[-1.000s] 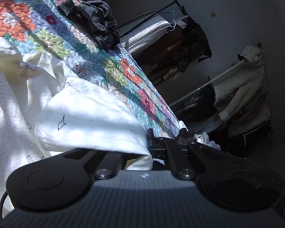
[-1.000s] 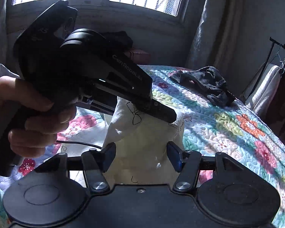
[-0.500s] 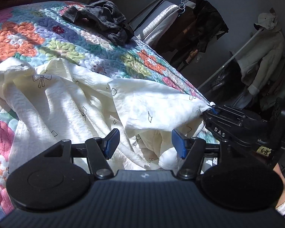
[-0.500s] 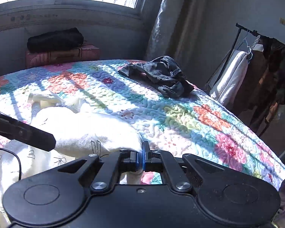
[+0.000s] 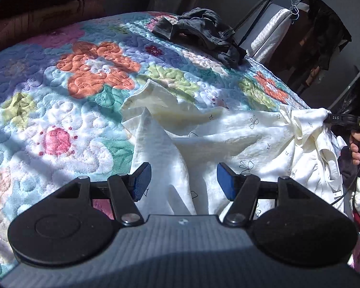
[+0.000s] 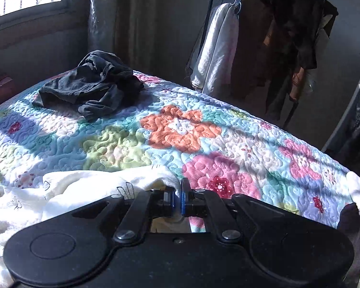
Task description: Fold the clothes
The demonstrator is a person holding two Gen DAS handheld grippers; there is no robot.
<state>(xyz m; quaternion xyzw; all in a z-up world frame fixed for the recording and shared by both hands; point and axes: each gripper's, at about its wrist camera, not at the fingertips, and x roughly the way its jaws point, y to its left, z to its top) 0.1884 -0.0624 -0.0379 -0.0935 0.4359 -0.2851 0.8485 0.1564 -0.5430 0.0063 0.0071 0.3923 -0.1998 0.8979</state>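
Left tongs (image 5: 183,180) now apart — white garment (image 5: 228,144) released

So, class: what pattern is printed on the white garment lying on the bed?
Small black outline bows on the crinkled white cotton garment; clearest in the left wrist view.

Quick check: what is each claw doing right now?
Left claw: open over the white garment, holding nothing.
Right claw: pinching the garment's edge, jaws opening.

Left wrist view: looking forward and down along left hand-held gripper (image 5: 183,180), close over bed (image 5: 60,100). Right wrist view: sitting low near bed edge, facing across quilt. Both sharing dark clothes heap (image 5: 201,33), clothes rail (image 6: 218,48), white garment (image 5: 228,139).
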